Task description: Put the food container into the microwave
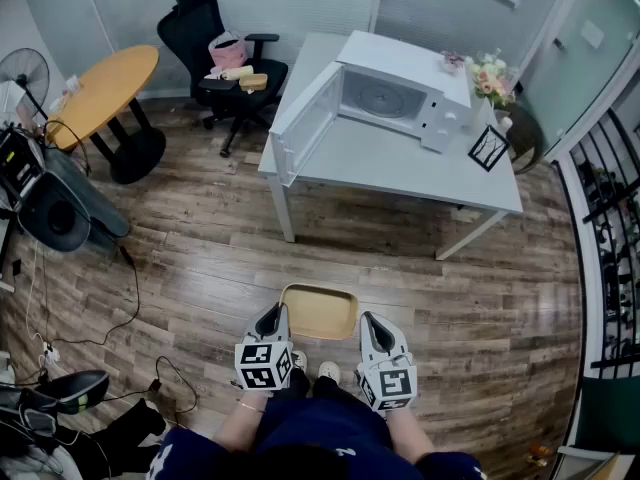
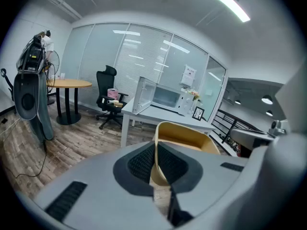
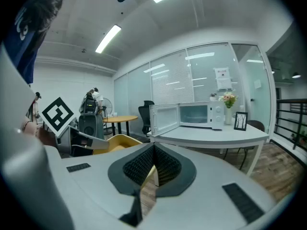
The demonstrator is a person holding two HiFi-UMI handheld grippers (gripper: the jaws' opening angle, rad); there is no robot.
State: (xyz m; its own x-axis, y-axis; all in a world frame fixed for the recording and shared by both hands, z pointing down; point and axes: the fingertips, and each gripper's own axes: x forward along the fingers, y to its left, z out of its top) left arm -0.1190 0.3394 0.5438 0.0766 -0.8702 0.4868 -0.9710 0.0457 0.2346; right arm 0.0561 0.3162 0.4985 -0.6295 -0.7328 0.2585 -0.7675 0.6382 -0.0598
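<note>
A shallow tan food container (image 1: pixel 320 311) hangs in front of the person, above the wood floor. My left gripper (image 1: pixel 274 321) is shut on its left rim, and my right gripper (image 1: pixel 370 325) is shut on its right rim. The left gripper view has the container (image 2: pixel 188 139) rising beyond the pinched jaws. From the right gripper, the container (image 3: pixel 115 143) appears left of the jaws. The white microwave (image 1: pixel 395 92) stands on a white table (image 1: pixel 400 163) across the room, its door (image 1: pixel 305 123) swung wide open to the left. Its cavity looks empty.
A black office chair (image 1: pixel 222 53) with items on its seat stands left of the white table. A round wooden table (image 1: pixel 100 93) is further left. Flowers (image 1: pixel 487 76) and a small picture frame (image 1: pixel 488 148) sit right of the microwave. Cables and equipment (image 1: pixel 45 203) lie at the left.
</note>
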